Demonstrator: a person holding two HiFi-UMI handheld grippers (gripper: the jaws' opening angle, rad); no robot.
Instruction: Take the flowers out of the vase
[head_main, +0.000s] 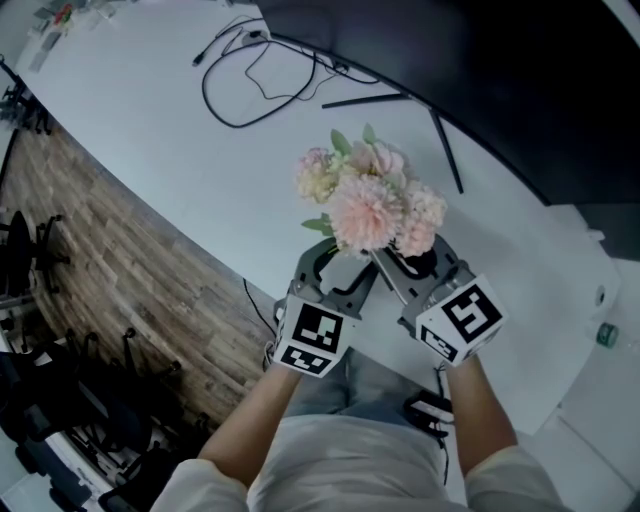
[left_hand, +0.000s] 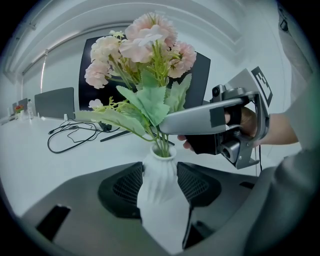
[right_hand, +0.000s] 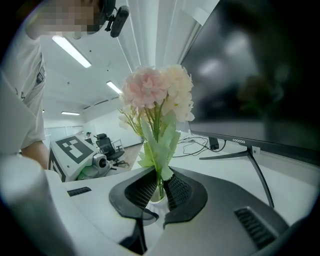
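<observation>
Desk | vase in left hand-held gripper | stems in right hand-held gripper

White flat tabletop, with a looped black cable at eleven o'clock and a thin black monitor stand at one o'clock

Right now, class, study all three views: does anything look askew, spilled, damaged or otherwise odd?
Nothing stands out. The white vase stands upright in the left tool's grip, the flowers sit upright in it, pinched low down by the right tool, and nothing has spilled. A looped cable lies on the table.
</observation>
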